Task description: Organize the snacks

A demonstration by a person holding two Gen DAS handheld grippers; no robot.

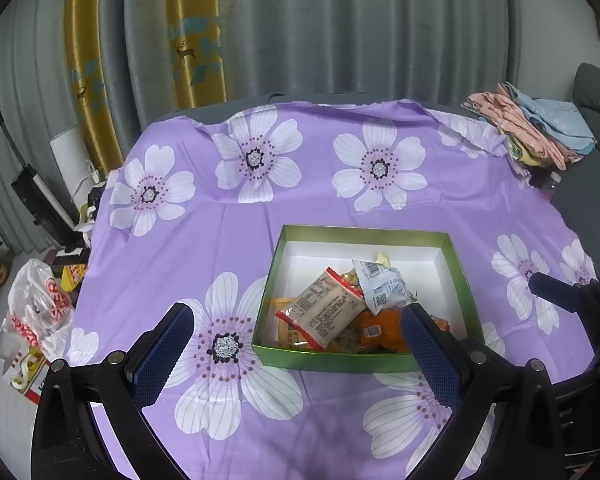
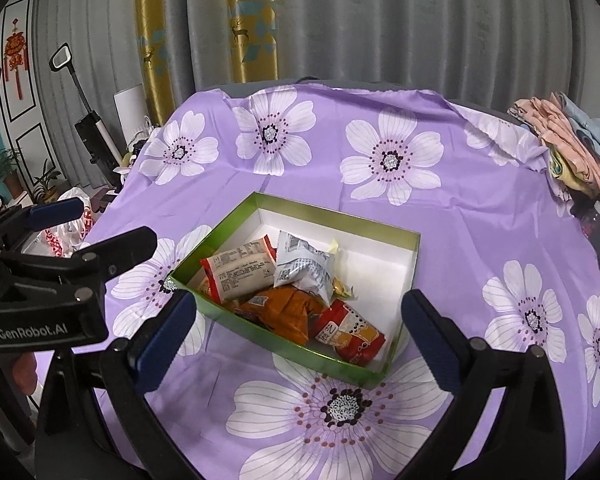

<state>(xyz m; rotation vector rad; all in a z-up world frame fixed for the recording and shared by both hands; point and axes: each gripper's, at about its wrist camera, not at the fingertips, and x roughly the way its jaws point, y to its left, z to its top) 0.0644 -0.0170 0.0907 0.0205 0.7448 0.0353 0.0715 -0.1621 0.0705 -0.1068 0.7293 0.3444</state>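
Both of my grippers hung spread wide with nothing between their blue pads: the left gripper [image 1: 296, 344] just short of the green box's [image 1: 456, 268] near wall, the right gripper [image 2: 296, 336] straddling its near corner. Inside that box, on the purple flowered cloth [image 1: 308, 208], I saw the snacks heaped toward the near side: a beige packet with red ends [image 1: 324, 312], a white-blue packet [image 1: 384, 286], an orange one [image 1: 376, 332]. Folded clothes [image 1: 536, 128] sat well beyond the box, far right.
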